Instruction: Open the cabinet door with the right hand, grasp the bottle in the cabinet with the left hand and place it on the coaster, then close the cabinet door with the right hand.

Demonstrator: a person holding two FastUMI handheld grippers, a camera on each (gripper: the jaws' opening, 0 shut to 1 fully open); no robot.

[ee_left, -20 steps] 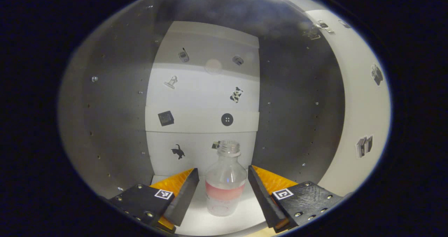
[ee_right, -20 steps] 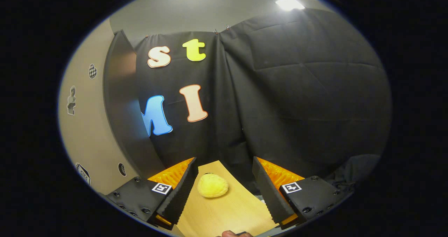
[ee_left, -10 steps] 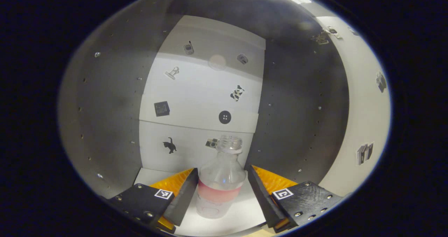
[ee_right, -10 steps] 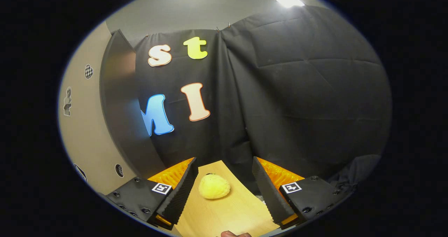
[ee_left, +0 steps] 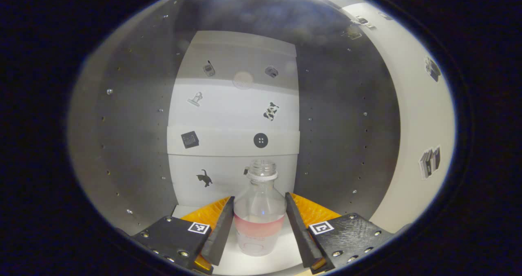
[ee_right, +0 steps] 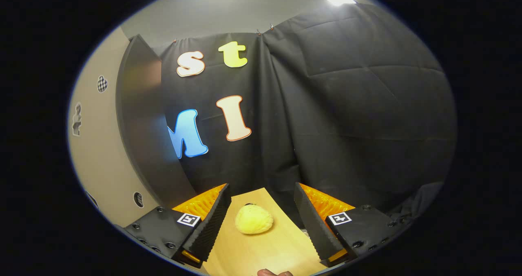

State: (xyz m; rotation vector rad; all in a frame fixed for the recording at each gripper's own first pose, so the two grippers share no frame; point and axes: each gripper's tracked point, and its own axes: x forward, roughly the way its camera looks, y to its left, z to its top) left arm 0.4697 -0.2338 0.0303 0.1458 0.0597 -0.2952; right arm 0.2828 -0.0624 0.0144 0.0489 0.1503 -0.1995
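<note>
**Left gripper view: fingers flank the bottle inside the cabinet**

Left gripper view has the left gripper (ee_left: pixel 258 227) deep in the cabinet (ee_left: pixel 134 137), and the bottle (ee_left: pixel 259 215) stands upright on the white shelf floor (ee_left: pixel 248 263), right between the two fingers. Both pads look to be against its sides at the pink label band, though the curved lens makes it hard to swear they are truly pressing; I'd call it pinched, just barely.

How will it handle? Clear thin plastic, no cap, seemingly empty — so light, and likely to dent or squirt out if squeezed hard. The smooth wall is slippery; the label band, low on the widest part, is the sensible place to hold, and that is where the fingers sit. Keep it upright on the way out.

Around it: dark side walls with rows of small holes, close on both flanks, and a pale back panel (ee_left: pixel 232 117) dotted with little stickers. The open door (ee_left: pixel 424 117) hangs to the right of the way out.

Right gripper view shows the right gripper (ee_right: pixel 261 223) with fingers spread wide, holding nothing, above a wooden table (ee_right: pixel 269 251). A yellow sponge-like lump (ee_right: pixel 253 219) lies there, apart from both fingers.
</note>
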